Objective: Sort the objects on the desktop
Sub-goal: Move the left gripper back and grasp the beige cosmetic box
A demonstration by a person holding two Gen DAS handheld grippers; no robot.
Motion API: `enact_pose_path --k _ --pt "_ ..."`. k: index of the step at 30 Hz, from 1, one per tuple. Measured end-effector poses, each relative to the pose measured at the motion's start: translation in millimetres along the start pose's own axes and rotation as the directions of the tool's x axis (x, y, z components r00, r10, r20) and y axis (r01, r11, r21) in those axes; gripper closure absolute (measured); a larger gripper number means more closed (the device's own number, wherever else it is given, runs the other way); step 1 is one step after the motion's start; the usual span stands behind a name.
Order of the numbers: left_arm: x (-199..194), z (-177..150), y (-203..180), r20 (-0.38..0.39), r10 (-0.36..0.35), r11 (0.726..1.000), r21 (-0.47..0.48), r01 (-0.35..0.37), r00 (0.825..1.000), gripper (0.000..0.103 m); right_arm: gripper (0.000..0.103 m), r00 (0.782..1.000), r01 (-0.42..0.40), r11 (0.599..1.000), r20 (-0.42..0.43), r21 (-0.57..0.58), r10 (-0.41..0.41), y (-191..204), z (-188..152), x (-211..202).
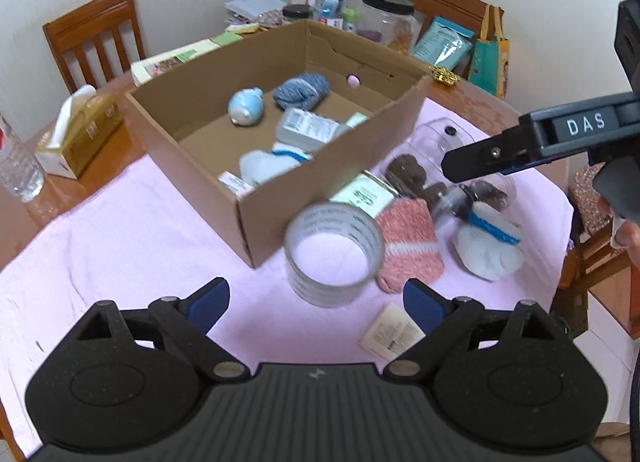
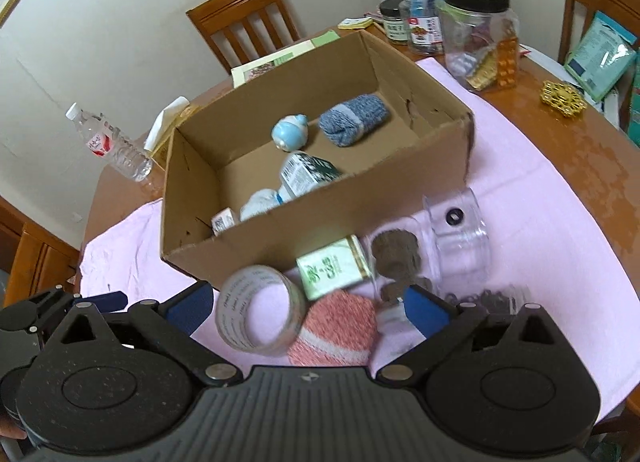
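Tape roll (image 1: 334, 253), clear, lies on pink cloth (image 1: 132, 230) just off near corner of cardboard box (image 1: 320, 166), between blue pads of left tongs (image 1: 316, 302), not touching either; jaws spread wide, holding nothing. Right tongs (image 2: 308, 308) likewise wide open, empty, hovering over tape roll and pink sock (image 2: 336, 328). Pink sock touches tape roll on its right. Green-white tin (image 2: 334, 267) sits behind both, against box wall. Clear jar (image 2: 456, 230) on its side, w/ dark brown pieces (image 2: 396, 252) in and around it. White cloth bundle w/ blue band (image 1: 490, 248) lies right of sock. Paper slip (image 1: 394, 332) near left tongs' right finger.

Inside box: blue knit roll (image 1: 302, 91), pale blue round toy (image 1: 246, 107), white carton (image 1: 308, 130), white bundle (image 1: 266, 166).

Table (image 2: 560, 134) periphery: tissue box (image 1: 80, 134), water bottle (image 2: 110, 142), black-lidded jar (image 2: 478, 30), gold ornament (image 2: 562, 98). Box's near wall stands between tongs and box interior.
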State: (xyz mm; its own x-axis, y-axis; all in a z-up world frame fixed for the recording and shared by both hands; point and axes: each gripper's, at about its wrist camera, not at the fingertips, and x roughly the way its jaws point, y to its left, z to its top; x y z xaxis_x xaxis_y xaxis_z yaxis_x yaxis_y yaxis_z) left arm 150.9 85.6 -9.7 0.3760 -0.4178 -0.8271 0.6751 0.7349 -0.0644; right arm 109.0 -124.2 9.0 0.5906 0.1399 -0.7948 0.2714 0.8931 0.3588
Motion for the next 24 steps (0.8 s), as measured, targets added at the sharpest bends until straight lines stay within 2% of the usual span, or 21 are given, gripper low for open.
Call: enact_pose_path --k 6,16,24 --pt "5.2 -9.6 -9.0 0.003 -0.057 0.998 -0.003 0.057 0.998 0.009 0.0 0.998 0.054 0.999 0.013 -0.006 -0.054 -5.8 -21.4 -4.9" --pt "24.3 -29.1 -31.9 -0.035 -0.131 0.989 0.067 0.134 0.991 0.009 0.0 0.987 0.146 0.989 0.065 -0.01 -0.145 -7.5 -51.8 -11.6" --pt "41.3 -36.3 -48.2 -0.071 -0.204 0.968 0.136 0.212 0.976 0.009 0.0 0.985 0.163 0.987 0.059 -0.006 -0.162 -13.5 -66.7 -14.7"
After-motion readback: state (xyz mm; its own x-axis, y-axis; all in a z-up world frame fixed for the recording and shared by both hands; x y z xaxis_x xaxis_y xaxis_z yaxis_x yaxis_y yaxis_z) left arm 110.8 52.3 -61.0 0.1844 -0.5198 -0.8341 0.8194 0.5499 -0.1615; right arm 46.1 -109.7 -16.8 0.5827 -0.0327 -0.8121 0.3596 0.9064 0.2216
